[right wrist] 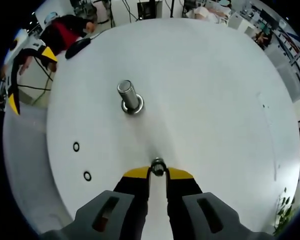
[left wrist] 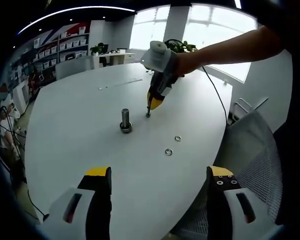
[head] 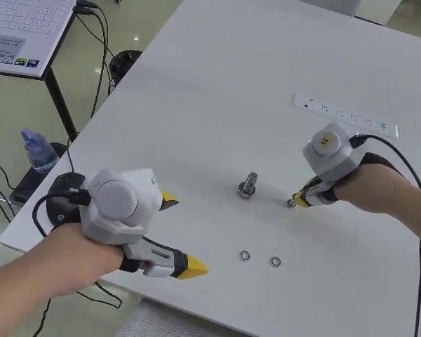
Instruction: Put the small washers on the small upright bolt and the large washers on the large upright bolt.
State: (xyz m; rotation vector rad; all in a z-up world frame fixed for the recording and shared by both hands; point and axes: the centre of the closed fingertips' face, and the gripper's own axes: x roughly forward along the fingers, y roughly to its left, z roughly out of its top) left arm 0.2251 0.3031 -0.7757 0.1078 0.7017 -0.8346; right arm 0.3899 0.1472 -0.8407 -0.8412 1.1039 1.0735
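In the head view, the left gripper (head: 182,234) hangs over the bench's (head: 217,84) near-left corner. Its yellow-tipped jaws are spread wide with nothing between them; we judge it is parked clear so the other hand has room. The right gripper (head: 298,201) points down toward the bench's right side, its tips at the small bolt (head: 291,203). The large bolt (head: 248,184) stands upright just left of it, nearer the middle. Two loose washers (head: 245,255) lie flat near the front edge, close together but apart. A power strip (head: 344,112) lies toward the far right.

In the left gripper view, its own jaws rise far apart and empty. Beyond them the large bolt (left wrist: 125,120) stands as a grey stub with a wider ring at its foot. The right gripper (left wrist: 152,104) tips down onto the small bolt (left wrist: 148,114). The washers (left wrist: 168,151) lie short of both bolts.

In the right gripper view, its jaws are drawn nearly together, leaving only a slit. The tips sit either side of a small round metal piece. We cannot tell whether that is a washer being seated or the small bolt's (right wrist: 158,167) own top, so the grip is uncertain. The steep, close approach suits threading a ring over a thin shank. The large bolt (right wrist: 130,97) shows a bright round top. Whether the ring at its base is its head or large washers we cannot say.
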